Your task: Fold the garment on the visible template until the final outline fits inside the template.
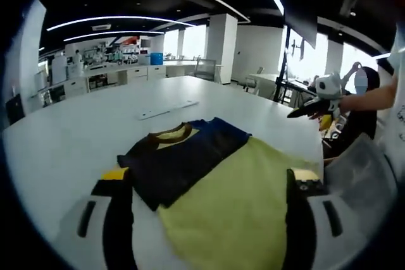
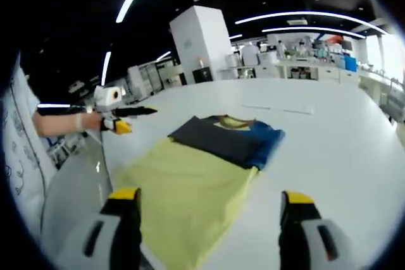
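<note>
A yellow garment point(image 1: 237, 197) lies flat on the white table point(image 1: 69, 137). Its upper part, dark navy and blue point(image 1: 180, 159) with a yellow-brown collar, is folded over the yellow body. My left gripper point(image 1: 207, 222) is open, its jaws standing wide apart over the garment's near end, holding nothing. My right gripper point(image 2: 210, 222) is also open, above the yellow hem point(image 2: 190, 184), with the dark folded part point(image 2: 221, 138) farther off. Each gripper appears in the other's view, held up by a hand off the table's edge: the right gripper point(image 1: 314, 105) and the left gripper point(image 2: 123, 117).
A thin white strip point(image 1: 168, 110) lies on the table beyond the collar. The table's edge point(image 2: 101, 156) runs close to the garment on the person's side, with grey chair backs point(image 1: 357, 169) just past it. Cabinets, desks and a white pillar stand far behind.
</note>
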Demonstrator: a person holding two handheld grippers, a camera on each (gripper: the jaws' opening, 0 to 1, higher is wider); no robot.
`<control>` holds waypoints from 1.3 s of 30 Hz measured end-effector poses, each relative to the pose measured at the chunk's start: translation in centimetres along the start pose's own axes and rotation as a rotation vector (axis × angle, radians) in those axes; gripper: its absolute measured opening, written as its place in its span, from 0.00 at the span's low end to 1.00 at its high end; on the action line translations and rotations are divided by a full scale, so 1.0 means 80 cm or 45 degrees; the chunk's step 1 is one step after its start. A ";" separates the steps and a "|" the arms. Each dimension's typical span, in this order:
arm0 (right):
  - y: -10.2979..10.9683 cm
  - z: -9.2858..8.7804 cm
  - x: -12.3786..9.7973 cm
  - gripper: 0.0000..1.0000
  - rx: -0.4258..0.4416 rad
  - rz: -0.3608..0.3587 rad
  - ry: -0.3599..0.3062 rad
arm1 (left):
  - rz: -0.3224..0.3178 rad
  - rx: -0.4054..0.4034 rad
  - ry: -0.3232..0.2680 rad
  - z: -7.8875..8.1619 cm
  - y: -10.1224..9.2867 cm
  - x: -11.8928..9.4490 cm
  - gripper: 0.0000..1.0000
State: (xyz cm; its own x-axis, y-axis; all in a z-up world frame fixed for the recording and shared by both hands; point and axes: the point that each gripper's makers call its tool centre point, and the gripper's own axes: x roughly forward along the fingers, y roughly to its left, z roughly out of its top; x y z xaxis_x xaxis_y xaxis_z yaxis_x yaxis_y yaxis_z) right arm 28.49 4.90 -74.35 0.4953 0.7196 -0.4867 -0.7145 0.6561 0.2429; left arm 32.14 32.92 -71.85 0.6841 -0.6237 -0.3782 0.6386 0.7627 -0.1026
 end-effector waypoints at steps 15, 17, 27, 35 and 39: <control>0.013 -0.050 -0.015 0.76 -0.018 0.062 0.164 | 0.014 -0.020 0.106 -0.049 -0.007 -0.051 0.92; 0.015 -0.066 -0.016 0.77 -0.073 0.059 0.220 | 0.002 -0.040 0.125 -0.057 -0.013 -0.057 0.91; 0.033 -0.121 -0.026 0.65 0.006 0.105 0.356 | -0.031 -0.167 0.219 -0.110 -0.036 -0.089 0.68; 0.046 -0.154 -0.030 0.55 0.082 0.150 0.444 | -0.029 -0.272 0.339 -0.161 -0.041 -0.113 0.46; 0.055 -0.163 -0.031 0.42 0.139 0.195 0.476 | -0.039 -0.342 0.419 -0.184 -0.046 -0.123 0.37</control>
State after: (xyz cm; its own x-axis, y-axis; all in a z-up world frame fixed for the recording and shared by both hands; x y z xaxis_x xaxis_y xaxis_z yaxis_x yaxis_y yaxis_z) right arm 17.68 3.00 -82.99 0.1597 0.6917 -0.7043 -0.6992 0.5829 0.4139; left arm 17.86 38.79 -81.33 0.4893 -0.5919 -0.6405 0.5124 0.7894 -0.3380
